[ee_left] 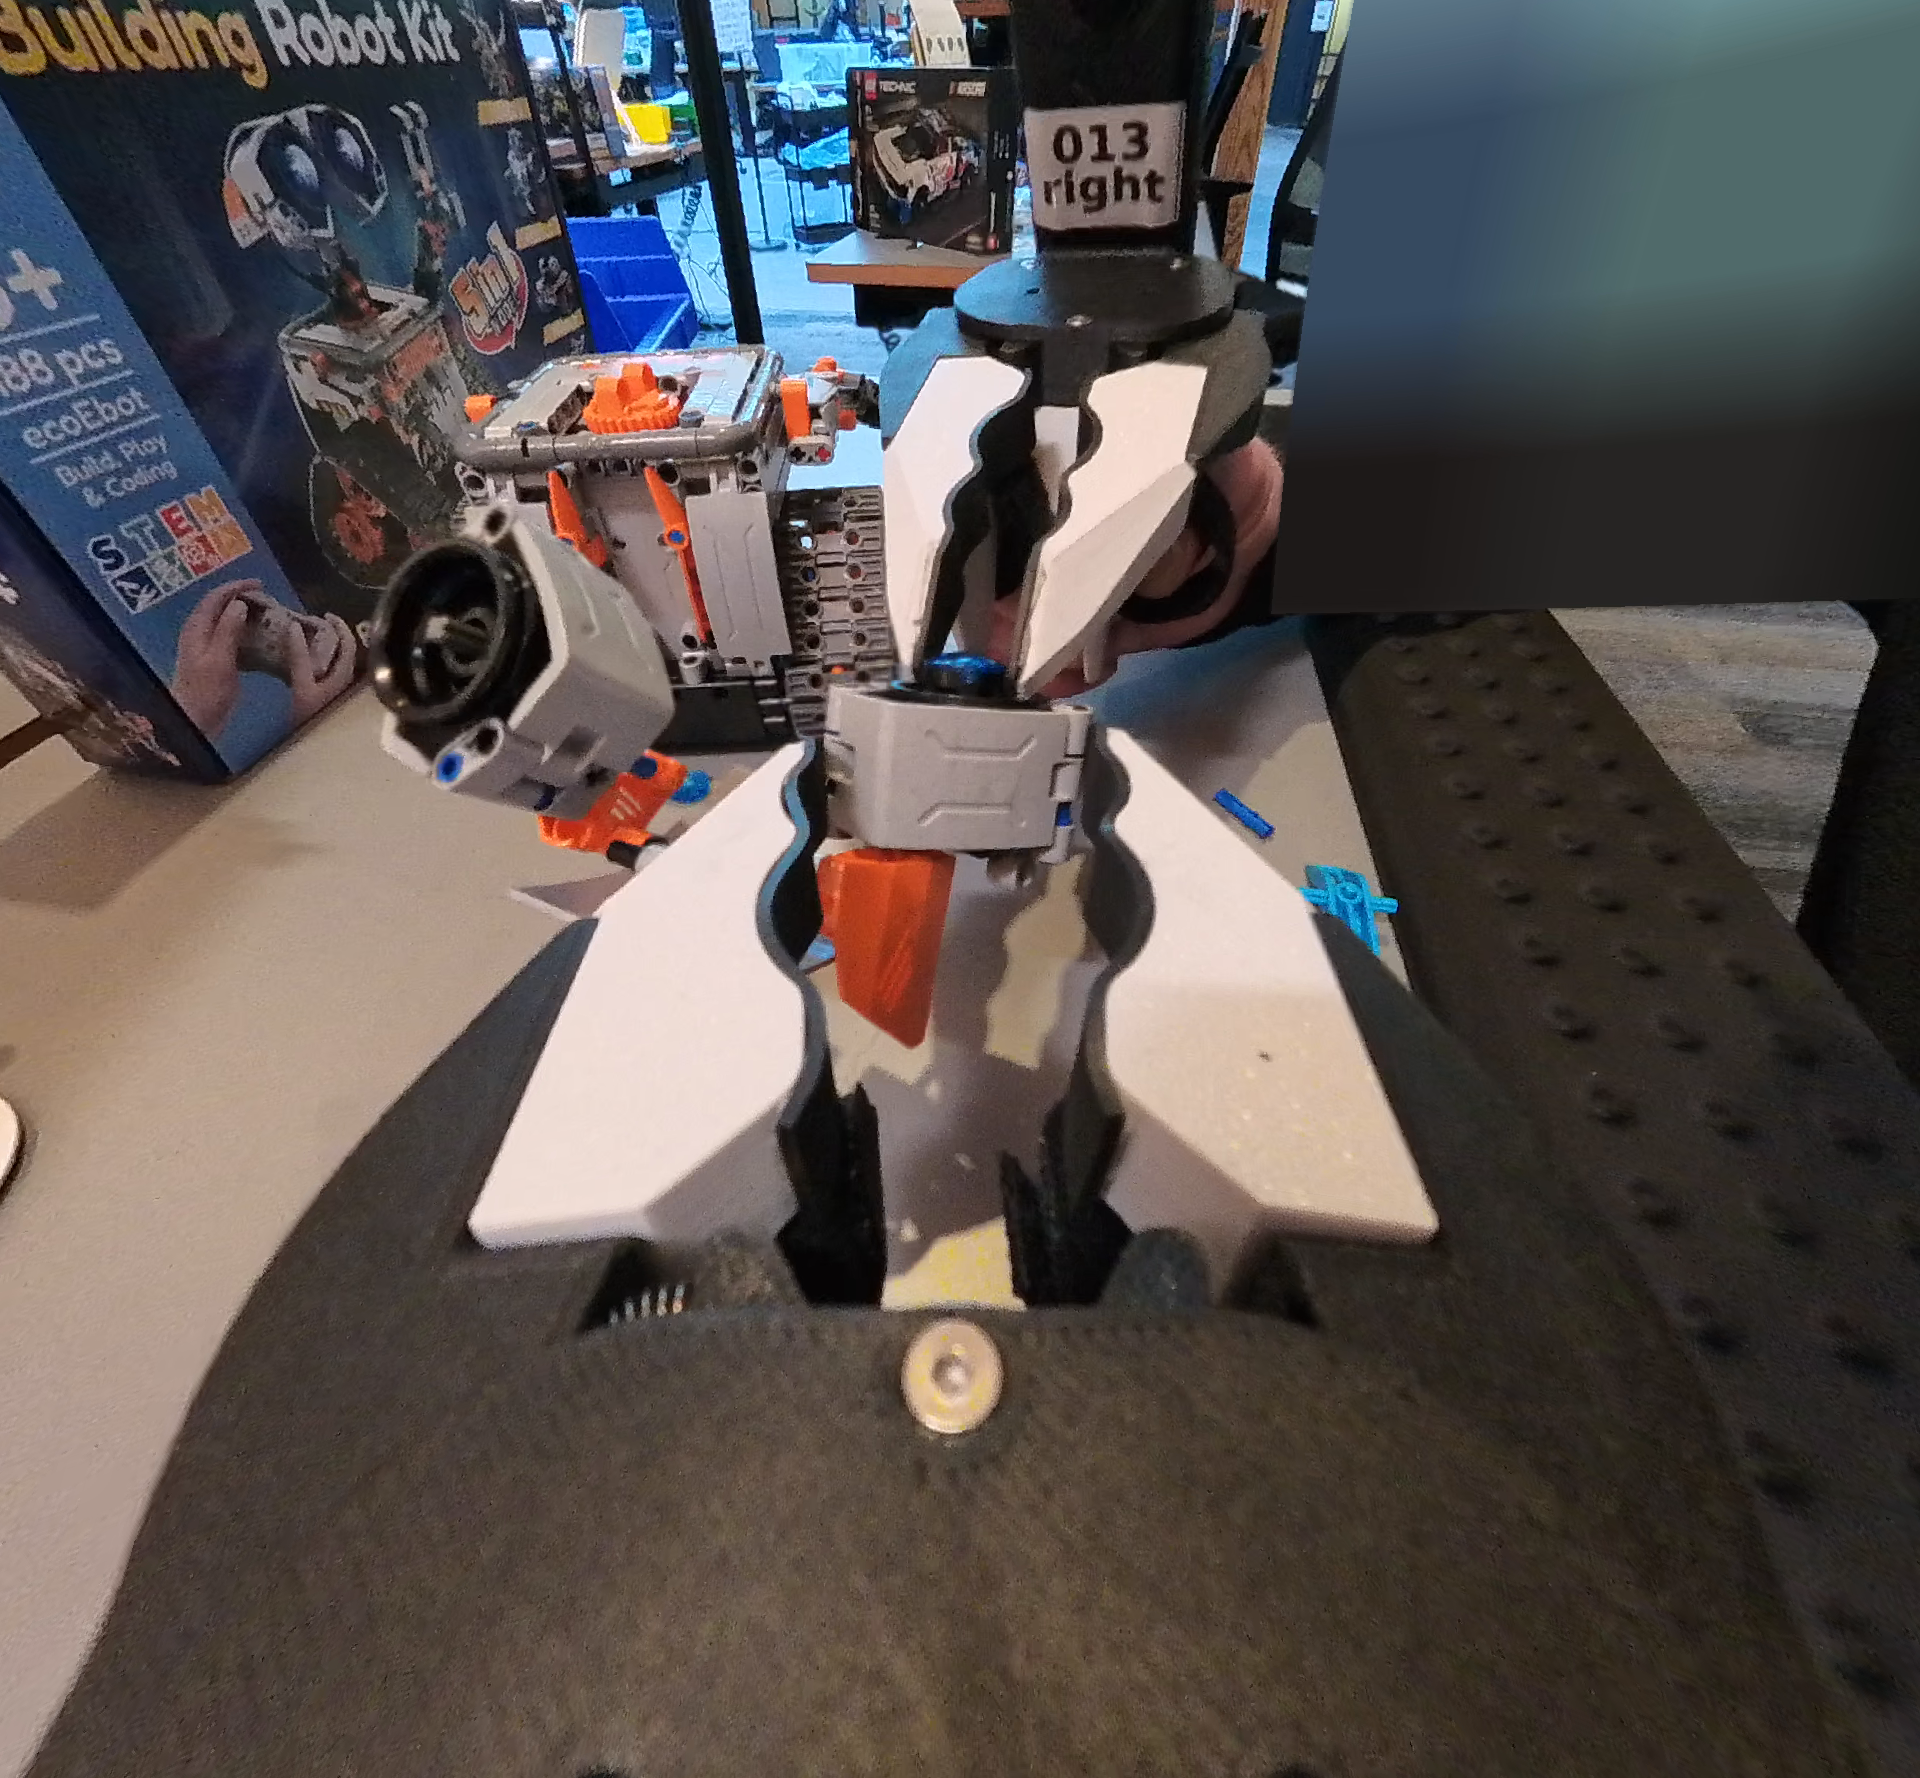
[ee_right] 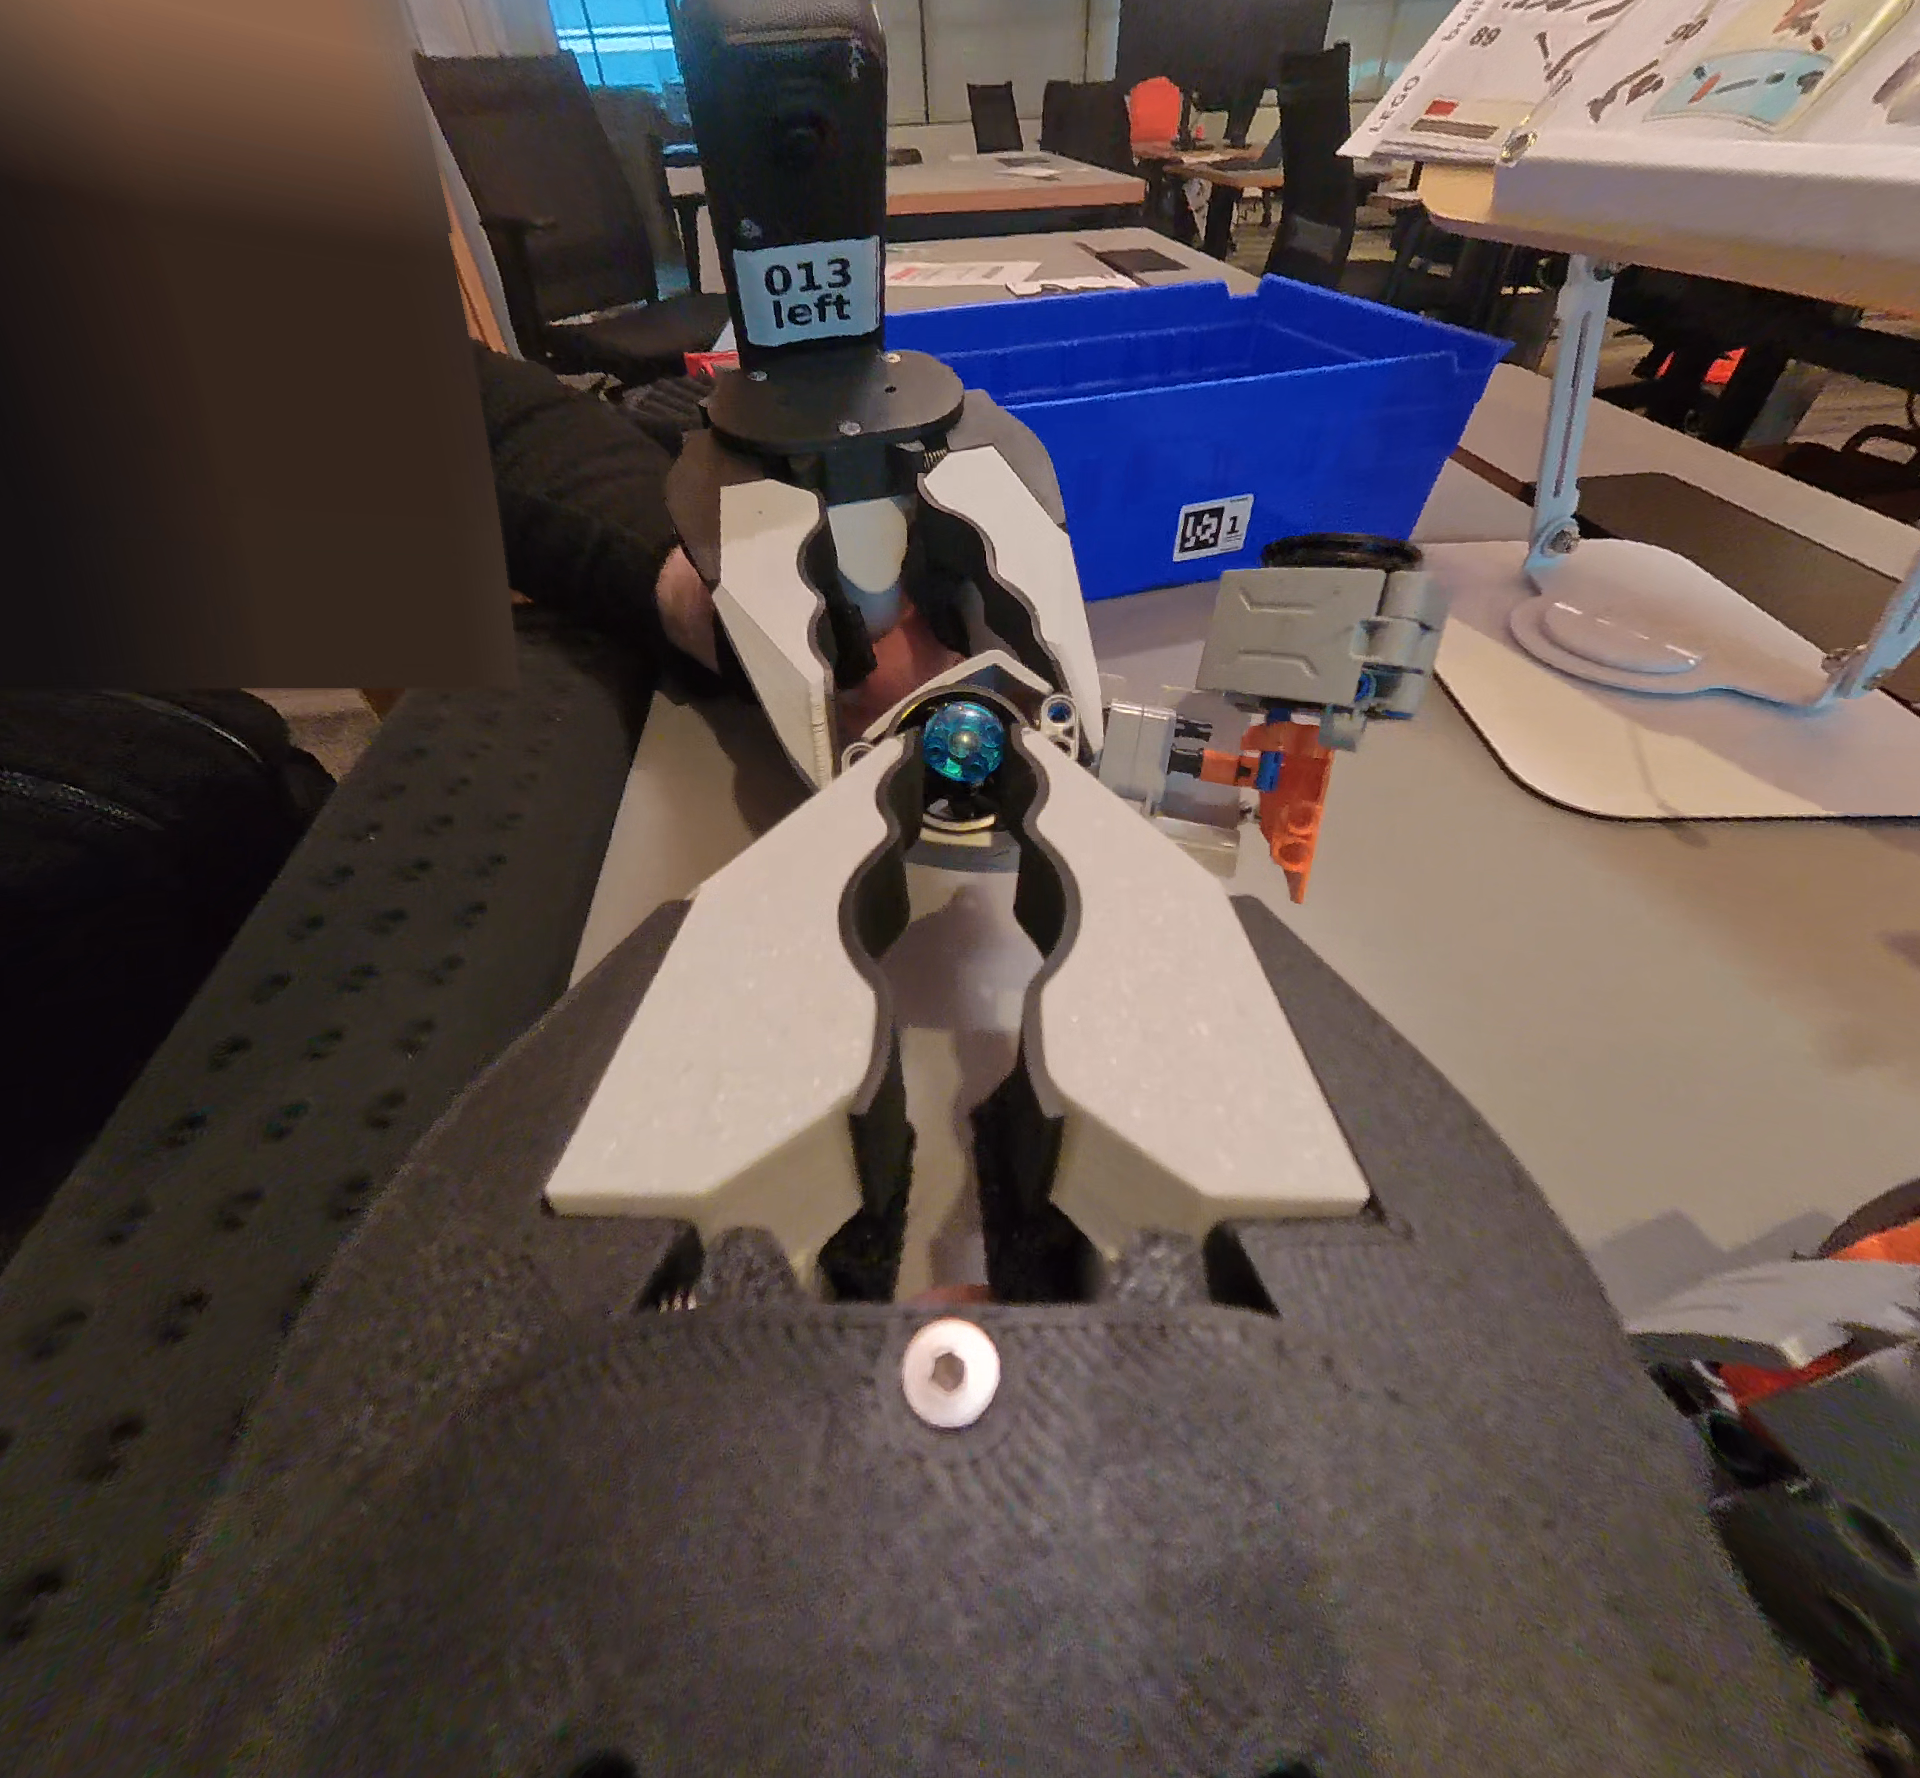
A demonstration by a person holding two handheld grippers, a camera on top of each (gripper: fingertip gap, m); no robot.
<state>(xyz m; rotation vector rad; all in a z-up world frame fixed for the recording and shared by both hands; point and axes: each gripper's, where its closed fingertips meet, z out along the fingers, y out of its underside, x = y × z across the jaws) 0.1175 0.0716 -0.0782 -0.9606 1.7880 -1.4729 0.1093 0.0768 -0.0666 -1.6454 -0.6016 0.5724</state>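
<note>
Left gripper clamps a grey module; right gripper pinches its blue dome. Behind: tracked model, kit box, blue bin.

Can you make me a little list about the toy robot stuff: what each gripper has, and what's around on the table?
left gripper: shut on grey eye block
right gripper: shut on blue round stud, at the eye block's opening
other eye block: joined alongside, with orange pieces
robot body: on the table behind
kit box: stands at left
blue bin: on the table
</note>
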